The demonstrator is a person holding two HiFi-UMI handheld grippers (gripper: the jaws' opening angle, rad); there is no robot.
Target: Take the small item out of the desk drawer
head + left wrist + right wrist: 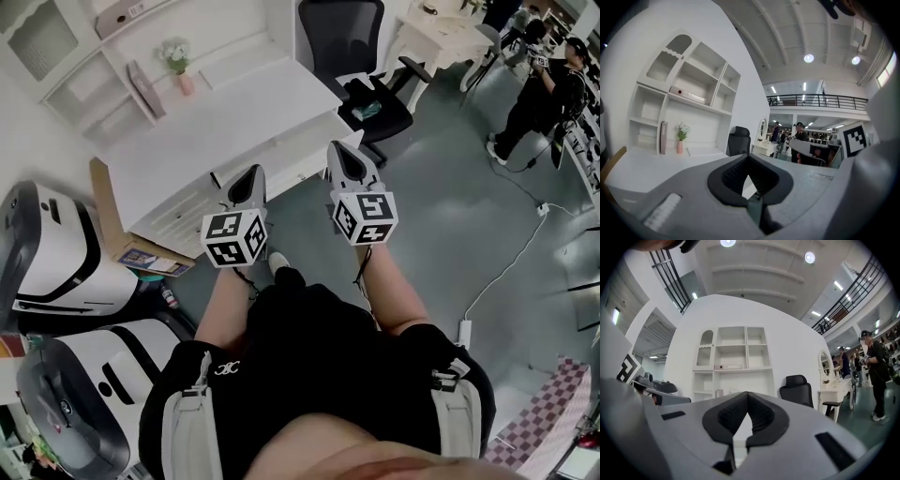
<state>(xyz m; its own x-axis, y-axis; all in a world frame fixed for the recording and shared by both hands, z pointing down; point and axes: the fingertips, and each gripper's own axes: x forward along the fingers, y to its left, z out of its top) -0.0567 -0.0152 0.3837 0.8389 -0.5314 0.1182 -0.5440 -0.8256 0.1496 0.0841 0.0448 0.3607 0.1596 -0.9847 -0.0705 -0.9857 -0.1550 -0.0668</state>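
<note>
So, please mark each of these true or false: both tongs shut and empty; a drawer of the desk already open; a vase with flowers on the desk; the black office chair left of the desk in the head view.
1. The left tongs and the right tongs are both shut and empty. True.
2. One of the drawers of the desk is already pulled open. False: every drawer front seen in the head view sits flush and closed.
3. A pink vase with flowers stands on the desk. True.
4. In the head view the black office chair stands left of the desk. False: it stands at the desk's right end.
</note>
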